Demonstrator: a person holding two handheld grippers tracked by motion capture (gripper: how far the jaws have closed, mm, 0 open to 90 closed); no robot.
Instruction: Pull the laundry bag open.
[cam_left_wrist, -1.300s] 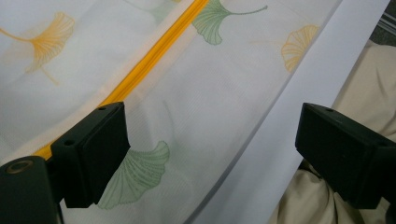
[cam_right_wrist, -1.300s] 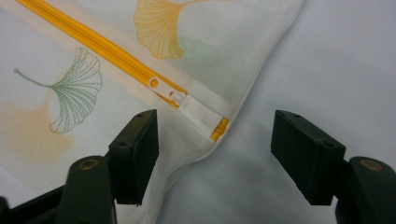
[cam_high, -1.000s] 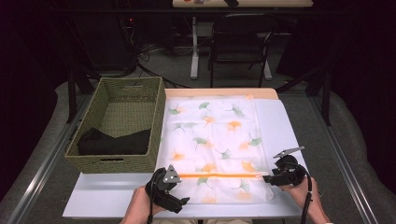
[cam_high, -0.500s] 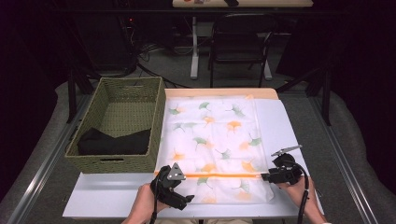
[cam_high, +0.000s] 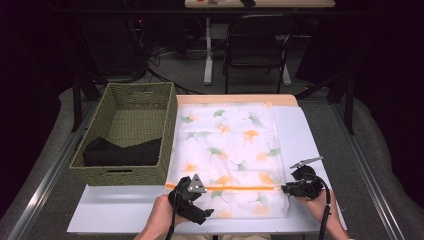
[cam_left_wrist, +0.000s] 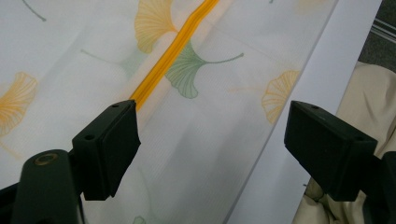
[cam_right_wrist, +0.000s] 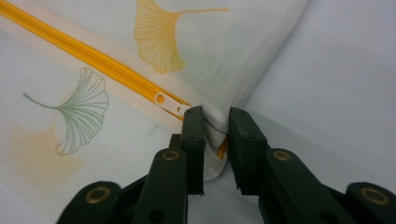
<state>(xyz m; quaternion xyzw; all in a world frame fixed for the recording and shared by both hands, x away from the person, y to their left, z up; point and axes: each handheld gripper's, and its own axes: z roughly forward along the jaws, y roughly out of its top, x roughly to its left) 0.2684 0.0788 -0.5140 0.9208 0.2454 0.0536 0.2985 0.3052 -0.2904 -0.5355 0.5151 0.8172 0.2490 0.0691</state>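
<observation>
Lying flat at table (cam_high: 120, 212) centre, mesh laundry bag (cam_high: 227, 150) with orange zipper (cam_high: 240, 188), right gripper (cam_right_wrist: 215, 135) just closing, pinching bag's edge at 3 o'clock beside zipper pull (cam_right_wrist: 170, 103), fabric partly hidden between pads, left gripper (cam_left_wrist: 212, 140) gaping wide over zipper's 9 o'clock end, holding nothing, wicker basket (cam_high: 127, 135) sitting at 9 o'clock, dark cloth (cam_high: 120, 152) inside hard to identify.

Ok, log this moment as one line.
left gripper: open over mesh bag | right gripper: jaws just closing on bag corner by zipper
</observation>
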